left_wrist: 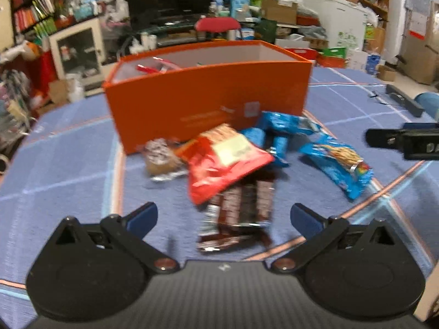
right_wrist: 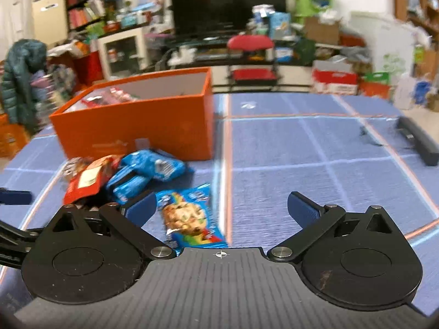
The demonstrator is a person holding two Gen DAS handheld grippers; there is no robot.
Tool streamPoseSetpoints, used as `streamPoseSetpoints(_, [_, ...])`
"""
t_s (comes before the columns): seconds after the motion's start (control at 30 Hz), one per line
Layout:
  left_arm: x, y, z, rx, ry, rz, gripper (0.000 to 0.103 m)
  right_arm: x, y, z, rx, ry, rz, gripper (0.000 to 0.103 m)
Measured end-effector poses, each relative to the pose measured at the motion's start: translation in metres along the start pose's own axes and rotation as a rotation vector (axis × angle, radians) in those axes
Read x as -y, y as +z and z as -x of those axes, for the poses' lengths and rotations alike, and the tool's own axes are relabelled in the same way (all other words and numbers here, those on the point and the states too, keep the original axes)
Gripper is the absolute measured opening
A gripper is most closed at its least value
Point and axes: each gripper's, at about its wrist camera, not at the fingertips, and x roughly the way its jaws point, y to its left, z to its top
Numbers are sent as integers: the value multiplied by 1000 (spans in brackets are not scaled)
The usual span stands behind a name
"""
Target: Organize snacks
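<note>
Snack pile (left_wrist: 233, 164) sits on the blue cloth (left_wrist: 68, 164) just in front of the orange box (left_wrist: 208, 96). Left gripper (left_wrist: 223, 215) hangs wide apart over the brown packs (left_wrist: 241, 205) (gripping nothing), right gripper (right_wrist: 222, 209) likewise spread, cookie packet (right_wrist: 189, 216) between its fingers.

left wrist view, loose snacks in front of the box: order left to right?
Brown-and-silver cookie pack → red snack bag → blue packs by the orange box → blue cookie pack, lying apart on the blue tablecloth. The dark chocolate packs under the red bag overlap, so I left them out.
</note>
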Motion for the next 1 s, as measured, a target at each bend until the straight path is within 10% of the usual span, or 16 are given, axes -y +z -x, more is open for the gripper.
streamPoseSetpoints(0.17, [17,-5,-14,-4,-10,-95,102,2,-10,-18,-31,7,65,94])
streamPoseSetpoints(0.4, [14,3,-42,-16,-69,17,101,-11,-6,-26,-4,29,157,89])
streamPoseSetpoints(0.7, [3,7,-37,-51,-71,109,61,-9,-1,-21,5,54,133,88])
streamPoseSetpoints(1.0, [-25,-19,-5,-73,114,162,53,-27,0,-18,20,75,168,88])
